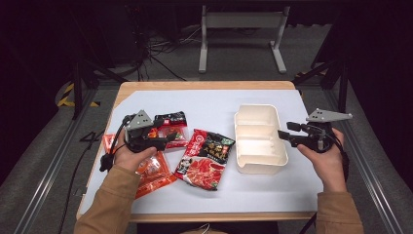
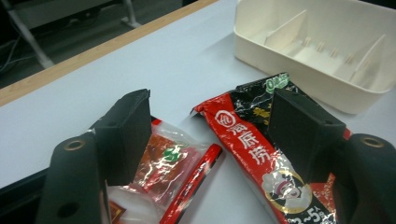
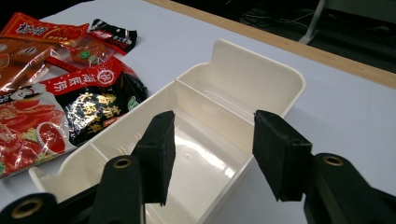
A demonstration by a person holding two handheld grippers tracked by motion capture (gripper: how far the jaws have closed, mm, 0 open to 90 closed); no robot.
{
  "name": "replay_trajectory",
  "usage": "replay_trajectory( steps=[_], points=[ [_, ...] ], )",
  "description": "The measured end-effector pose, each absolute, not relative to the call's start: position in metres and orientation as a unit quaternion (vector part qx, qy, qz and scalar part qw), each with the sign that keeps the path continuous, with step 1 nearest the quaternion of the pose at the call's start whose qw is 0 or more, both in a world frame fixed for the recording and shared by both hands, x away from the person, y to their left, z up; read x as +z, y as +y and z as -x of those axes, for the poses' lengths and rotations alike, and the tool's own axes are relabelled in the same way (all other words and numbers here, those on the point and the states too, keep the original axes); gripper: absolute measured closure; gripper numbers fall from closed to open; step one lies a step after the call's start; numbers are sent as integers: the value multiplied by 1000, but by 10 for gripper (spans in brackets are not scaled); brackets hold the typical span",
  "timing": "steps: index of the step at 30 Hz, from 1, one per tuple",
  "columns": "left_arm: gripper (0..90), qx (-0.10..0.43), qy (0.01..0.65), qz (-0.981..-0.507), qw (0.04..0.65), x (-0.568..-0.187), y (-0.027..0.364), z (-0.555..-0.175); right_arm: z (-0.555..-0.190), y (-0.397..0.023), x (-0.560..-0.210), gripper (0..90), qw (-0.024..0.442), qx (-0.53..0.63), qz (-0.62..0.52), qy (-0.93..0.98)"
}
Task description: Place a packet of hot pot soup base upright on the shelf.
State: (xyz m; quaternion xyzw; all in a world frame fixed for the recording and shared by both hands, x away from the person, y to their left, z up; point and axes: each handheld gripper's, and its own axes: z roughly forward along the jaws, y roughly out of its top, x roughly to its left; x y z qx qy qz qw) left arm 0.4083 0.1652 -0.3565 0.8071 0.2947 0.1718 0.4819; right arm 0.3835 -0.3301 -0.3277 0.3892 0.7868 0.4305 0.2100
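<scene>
The left gripper (image 1: 168,138) hovers low over the packets at the left of the surface (image 1: 214,105), its fingers (image 2: 126,130) apart with nothing clamped. In the left gripper view, the small clear packet (image 2: 161,163) with the red strip lies between and under those fingers, and the big red-and-black packet (image 2: 247,140) runs beneath the other finger. Whether either finger touches a packet I cannot tell. More red packets (image 1: 153,170) lie under the left hand (image 1: 131,156).

The white box (image 1: 258,139) stands right of the big packet, just beside it, with 3 compartments and nothing in them. The right gripper (image 1: 284,135) points at the box's right wall, fingers (image 3: 159,149) apart and holding nothing. In the right gripper view they hang above the middle compartment and the near rim.
</scene>
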Motion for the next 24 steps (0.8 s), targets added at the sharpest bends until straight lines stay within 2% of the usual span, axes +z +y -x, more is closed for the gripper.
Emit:
replay_trajectory(
  steps=[8, 17, 21, 24],
  points=[
    [272, 152, 305, -805, 486, -349, 151, -415, -378, -337, -329, 463, 217, 428, -399, 782],
    [281, 133, 312, -808, 482, -348, 125, -429, -376, -338, -329, 452, 224, 426, -402, 779],
    [215, 120, 334, -803, 479, -354, 116, -437, -377, -339, -330, 436, 218, 435, -400, 777],
    [205, 117, 362, -796, 471, -364, 103, -445, -377, -337, -327, 432, 207, 466, -382, 771]
  ],
)
